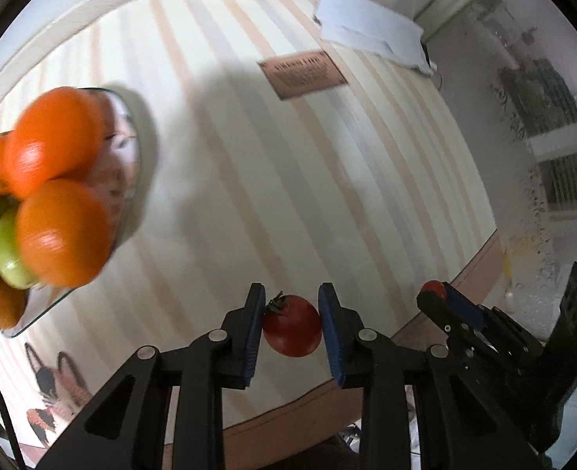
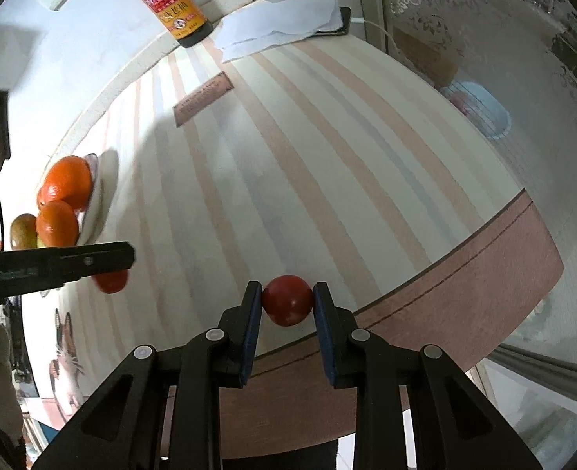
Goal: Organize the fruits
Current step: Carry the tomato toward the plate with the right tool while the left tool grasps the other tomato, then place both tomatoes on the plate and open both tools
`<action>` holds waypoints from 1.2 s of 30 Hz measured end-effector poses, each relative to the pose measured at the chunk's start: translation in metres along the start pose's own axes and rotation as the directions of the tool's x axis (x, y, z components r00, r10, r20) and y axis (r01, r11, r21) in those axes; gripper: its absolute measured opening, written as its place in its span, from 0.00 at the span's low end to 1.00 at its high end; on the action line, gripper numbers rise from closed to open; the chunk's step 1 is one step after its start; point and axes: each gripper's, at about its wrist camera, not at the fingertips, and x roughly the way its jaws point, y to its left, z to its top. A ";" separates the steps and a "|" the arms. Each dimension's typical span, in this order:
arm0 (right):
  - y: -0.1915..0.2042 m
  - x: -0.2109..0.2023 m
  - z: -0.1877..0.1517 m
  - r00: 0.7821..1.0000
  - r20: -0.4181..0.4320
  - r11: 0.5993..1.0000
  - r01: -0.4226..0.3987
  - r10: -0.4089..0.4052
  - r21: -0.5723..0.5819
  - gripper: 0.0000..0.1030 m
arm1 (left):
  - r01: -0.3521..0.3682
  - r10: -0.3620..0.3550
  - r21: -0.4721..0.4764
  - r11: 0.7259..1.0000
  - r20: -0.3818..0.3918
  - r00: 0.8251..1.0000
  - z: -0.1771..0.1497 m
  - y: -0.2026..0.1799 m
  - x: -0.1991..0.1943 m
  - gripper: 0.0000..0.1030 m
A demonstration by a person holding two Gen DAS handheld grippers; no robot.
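Note:
My left gripper is shut on a red tomato with a green stem, held above the striped table near its front edge. My right gripper is shut on a second red tomato. In the left wrist view the right gripper shows at the right with its tomato. In the right wrist view the left gripper shows at the left with its tomato partly hidden. A glass bowl at the left holds several oranges and green fruits.
A dark sauce bottle stands at the table's back edge. White paper lies over a dark phone at the back right. A brown label lies flat mid-table. The table's brown front edge runs below the grippers.

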 end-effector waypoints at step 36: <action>0.331 0.094 -0.003 0.954 -0.186 0.878 -0.290 0.234 -0.380 0.28 | 0.177 -0.030 -0.617 0.767 0.242 0.970 -0.092 0.313 -0.085 0.25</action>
